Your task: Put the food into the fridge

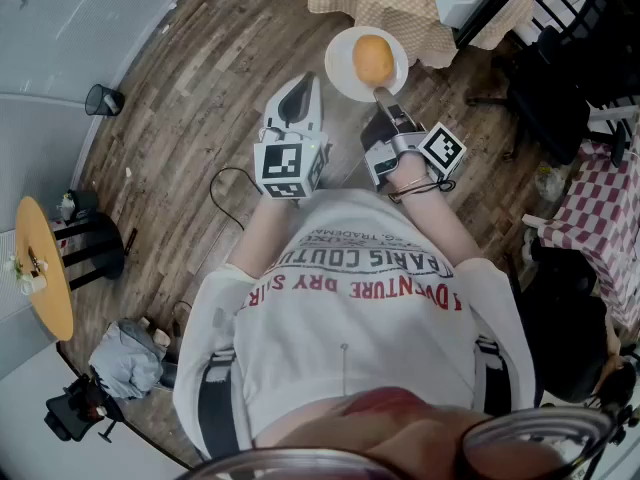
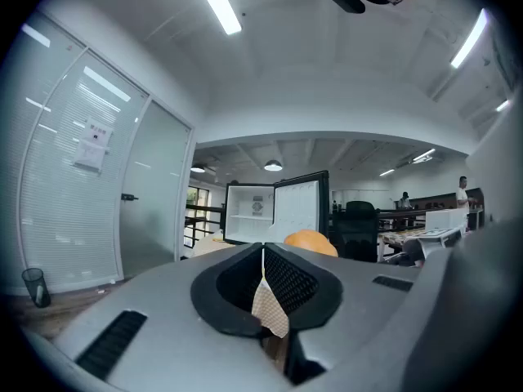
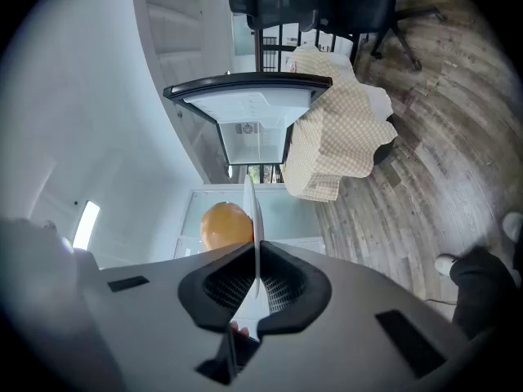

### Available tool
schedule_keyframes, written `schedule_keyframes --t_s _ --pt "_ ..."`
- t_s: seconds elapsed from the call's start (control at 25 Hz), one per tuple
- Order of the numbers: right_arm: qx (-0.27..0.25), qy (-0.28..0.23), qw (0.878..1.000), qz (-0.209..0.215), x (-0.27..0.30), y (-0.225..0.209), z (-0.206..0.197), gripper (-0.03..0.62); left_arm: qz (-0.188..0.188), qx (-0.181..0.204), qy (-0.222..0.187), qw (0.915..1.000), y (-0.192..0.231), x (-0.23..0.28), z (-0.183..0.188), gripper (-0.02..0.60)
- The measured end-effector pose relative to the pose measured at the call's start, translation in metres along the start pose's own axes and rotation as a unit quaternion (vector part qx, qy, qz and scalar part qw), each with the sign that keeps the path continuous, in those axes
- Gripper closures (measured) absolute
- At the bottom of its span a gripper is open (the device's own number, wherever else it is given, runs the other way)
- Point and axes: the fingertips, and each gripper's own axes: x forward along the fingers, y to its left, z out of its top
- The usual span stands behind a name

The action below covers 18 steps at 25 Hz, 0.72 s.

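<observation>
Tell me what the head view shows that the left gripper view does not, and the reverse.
Only the head view: the plate, gripped at its rim by the right gripper, and the yellow table. Only the left gripper view: the open fridge and the ceiling lights. Both: the orange and the bin.

We read | shirt [image 1: 350, 278]: red "ADVENTURE DRY", dark "PARIS COUTU" and then it curves away, tiny "TRADEMARK", all upside down to us | paper [image 2: 92, 145] on glass wall [image 2: 57, 219]: too small to read | sticker [image 2: 257, 207] in fridge [image 2: 298, 207]: too small to read
</observation>
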Motion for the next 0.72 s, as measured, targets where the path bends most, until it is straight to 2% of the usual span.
schedule_keyframes --t_s 0.48,0.72 --pt "-0.017 0.024 1.0 -0.011 0.003 -0.003 0.0 0.56 0.009 0.003 0.01 0.9999 0.0 0.003 -0.005 0.554" --pt "-0.03 0.022 0.999 -0.03 0.004 -0.011 -0.001 0.562 0.027 -0.026 0.019 0.9991 0.019 -0.001 -0.01 0.554"
